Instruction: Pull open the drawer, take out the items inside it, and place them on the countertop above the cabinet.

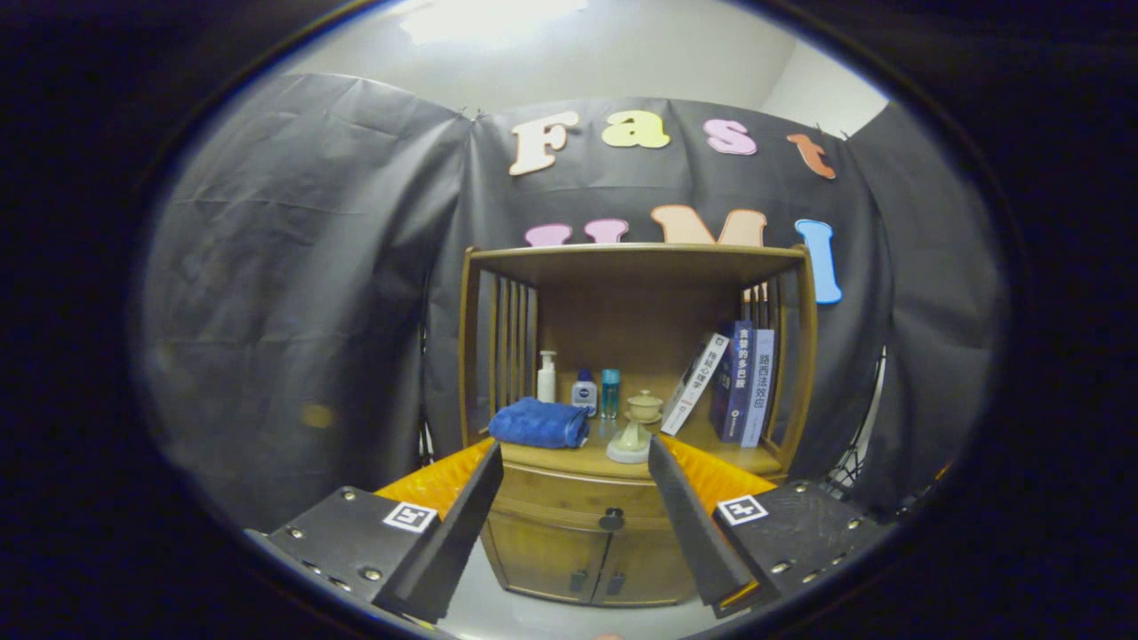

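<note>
A wooden cabinet [636,267] stands ahead against the booth's wall. Its drawer [569,492] is closed, with a dark knob [611,519] at its middle, seen between my fingers. Above the drawer runs the countertop [578,460], under an open shelf bay. My gripper [573,458] is open, its two fingers spread wide with nothing between them, held some way back from the cabinet front. The fingertips frame the drawer front and the countertop edge. What is inside the drawer is hidden.
On the countertop lie a folded blue towel [539,423], a white pump bottle [547,377], two small bottles [597,392], a pale ceramic tea set [637,427] and several leaning books [733,384]. Two lower doors [591,562] sit below the drawer.
</note>
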Available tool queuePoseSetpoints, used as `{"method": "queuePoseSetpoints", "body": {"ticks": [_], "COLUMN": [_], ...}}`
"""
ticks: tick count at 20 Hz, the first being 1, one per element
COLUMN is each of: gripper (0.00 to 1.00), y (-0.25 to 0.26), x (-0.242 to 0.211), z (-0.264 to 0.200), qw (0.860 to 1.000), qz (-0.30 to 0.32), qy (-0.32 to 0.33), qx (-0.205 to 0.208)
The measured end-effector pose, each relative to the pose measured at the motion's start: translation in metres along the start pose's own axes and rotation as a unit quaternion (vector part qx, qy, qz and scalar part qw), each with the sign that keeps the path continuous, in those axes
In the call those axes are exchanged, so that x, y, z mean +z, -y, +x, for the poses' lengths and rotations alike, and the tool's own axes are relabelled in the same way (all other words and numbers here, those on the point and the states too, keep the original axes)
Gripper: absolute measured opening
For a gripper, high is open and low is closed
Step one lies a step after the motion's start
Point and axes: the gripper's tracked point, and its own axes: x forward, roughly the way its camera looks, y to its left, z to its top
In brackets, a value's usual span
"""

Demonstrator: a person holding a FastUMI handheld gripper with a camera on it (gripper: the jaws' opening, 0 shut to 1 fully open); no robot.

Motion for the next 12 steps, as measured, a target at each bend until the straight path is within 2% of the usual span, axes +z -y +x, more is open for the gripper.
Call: {"method": "queuePoseSetpoints", "body": {"ticks": [3, 8, 12], "gripper": [0.99, 0.99, 0.99], "y": [-0.023, -0.009, -0.003], "x": [0.02, 0.036, 0.04], "z": [-0.013, -0.032, -0.04], "qw": [0.999, 0.999, 1.0], "qz": [0.013, -0.012, 0.003], "qy": [0.016, 0.023, 0.012], "qx": [0.038, 0.019, 0.023]}}
